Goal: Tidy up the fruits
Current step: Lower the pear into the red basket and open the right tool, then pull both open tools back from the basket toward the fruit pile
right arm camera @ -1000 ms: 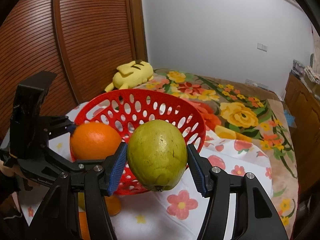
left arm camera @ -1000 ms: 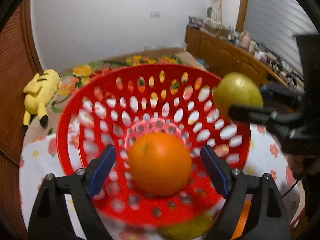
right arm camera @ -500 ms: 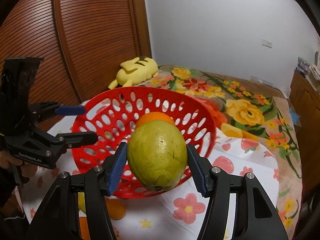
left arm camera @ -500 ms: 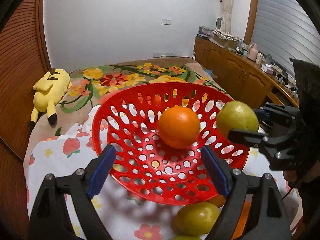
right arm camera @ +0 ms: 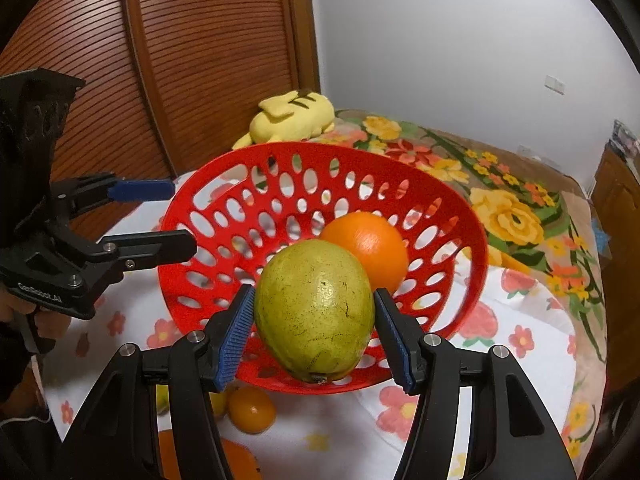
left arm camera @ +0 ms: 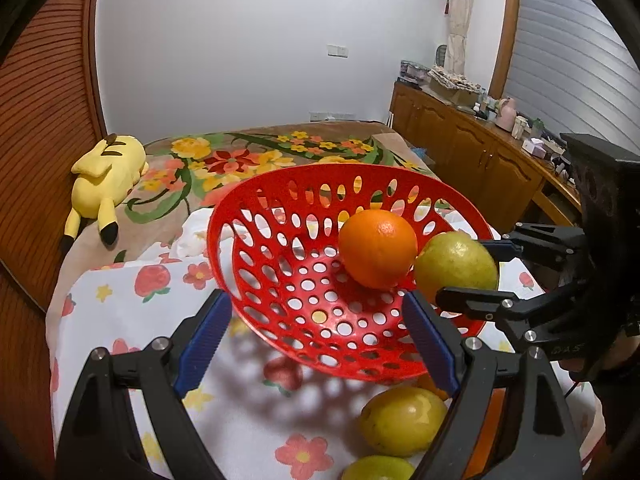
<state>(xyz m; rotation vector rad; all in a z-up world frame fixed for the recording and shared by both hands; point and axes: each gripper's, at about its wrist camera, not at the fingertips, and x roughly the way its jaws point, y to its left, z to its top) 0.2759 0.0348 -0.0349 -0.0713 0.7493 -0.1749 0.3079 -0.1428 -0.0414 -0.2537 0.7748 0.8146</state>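
A red perforated basket stands on the flowered cloth with one orange lying inside it. My right gripper is shut on a green-yellow fruit, which hangs at the basket's rim just beside the orange. In front of the basket's near edge my left gripper stands open, with nothing held between its blue pads.
Loose fruit lies on the cloth in front of the basket: a yellow one, a green one, small oranges. Behind are a floral bed, a yellow plush toy and a wooden cabinet at the right.
My left gripper has drawn back from the basket, leaving the orange that sat between its jaws inside. The right gripper has brought the green fruit closer to the orange at the rim.
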